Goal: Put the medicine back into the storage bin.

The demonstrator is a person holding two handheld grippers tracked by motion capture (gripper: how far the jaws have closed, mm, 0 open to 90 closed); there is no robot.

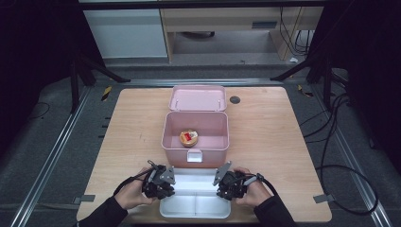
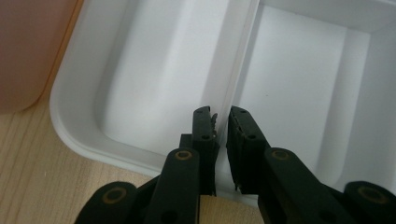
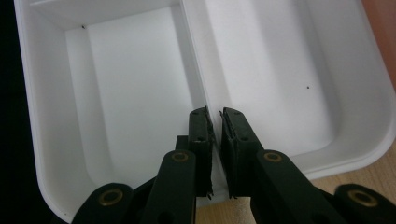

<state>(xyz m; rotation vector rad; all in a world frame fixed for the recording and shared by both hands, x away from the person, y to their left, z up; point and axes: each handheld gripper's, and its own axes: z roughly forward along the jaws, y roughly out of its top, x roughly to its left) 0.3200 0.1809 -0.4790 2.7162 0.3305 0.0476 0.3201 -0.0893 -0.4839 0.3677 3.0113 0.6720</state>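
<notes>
The wooden table [image 1: 265,137] is carrying a pink box [image 1: 195,137] at its centre, lid [image 1: 197,98] lying open toward the far side. Inside the box, a small orange-and-red item [image 1: 188,138] is sitting on the floor. A white divided tray [image 1: 195,206] is resting at the near edge, just near of the box. The left gripper [image 2: 222,123] is gripping the tray's left end, jaws narrowed around a partition wall. The right gripper [image 3: 215,122] is doing likewise at the right end.
</notes>
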